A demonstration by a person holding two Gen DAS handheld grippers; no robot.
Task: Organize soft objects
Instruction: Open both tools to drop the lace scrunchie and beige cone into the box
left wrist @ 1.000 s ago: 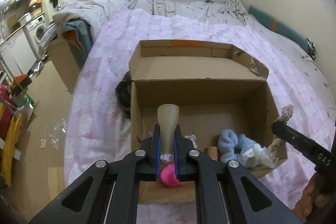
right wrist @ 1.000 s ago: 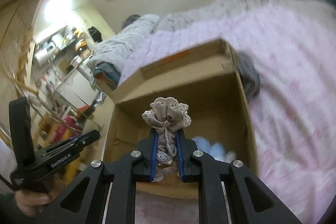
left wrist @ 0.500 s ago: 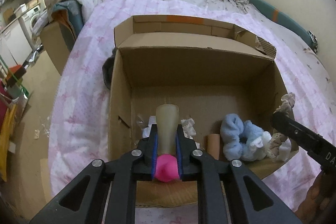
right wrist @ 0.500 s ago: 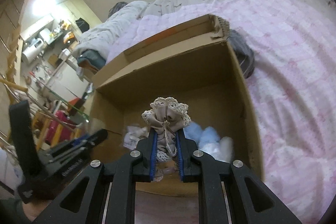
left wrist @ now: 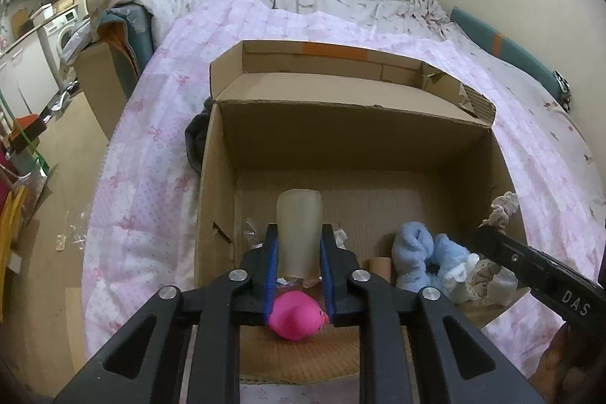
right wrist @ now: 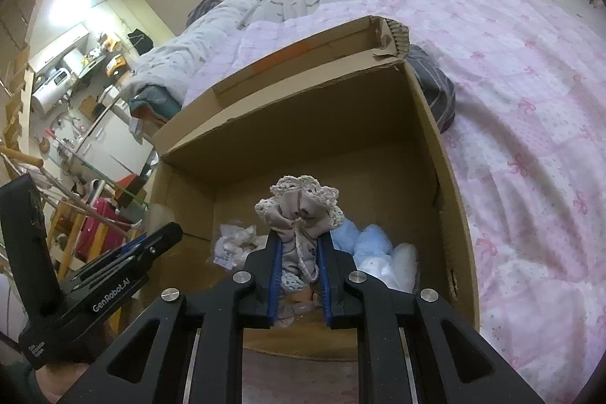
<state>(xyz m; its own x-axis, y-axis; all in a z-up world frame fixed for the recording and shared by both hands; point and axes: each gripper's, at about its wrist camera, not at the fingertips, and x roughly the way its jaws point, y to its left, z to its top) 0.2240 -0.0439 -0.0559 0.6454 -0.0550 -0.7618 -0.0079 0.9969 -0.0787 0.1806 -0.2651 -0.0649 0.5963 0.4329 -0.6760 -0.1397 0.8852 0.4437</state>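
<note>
- L gripper [left wrist: 299, 245] over cardboard box [left wrist: 356, 135] on bed [left wrist: 151, 158], jaws opening, beige soft tube [left wrist: 299, 233] btwn pads w/ pink duck [left wrist: 297, 315] below.
- R gripper [right wrist: 299, 252] pinching lace scrunchie [right wrist: 299, 211] above box interior.
- Blue fluffy items [left wrist: 424, 260] lie inside box.

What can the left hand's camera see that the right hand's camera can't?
Only the left wrist view shows the pink rubber duck and the soft beige tube between the left gripper's opening jaws. Only the right wrist view shows the right gripper squeezing the beige lace scrunchie up close. Both show the cardboard box on the pink bedspread, with fluffy blue cloth inside.
</note>
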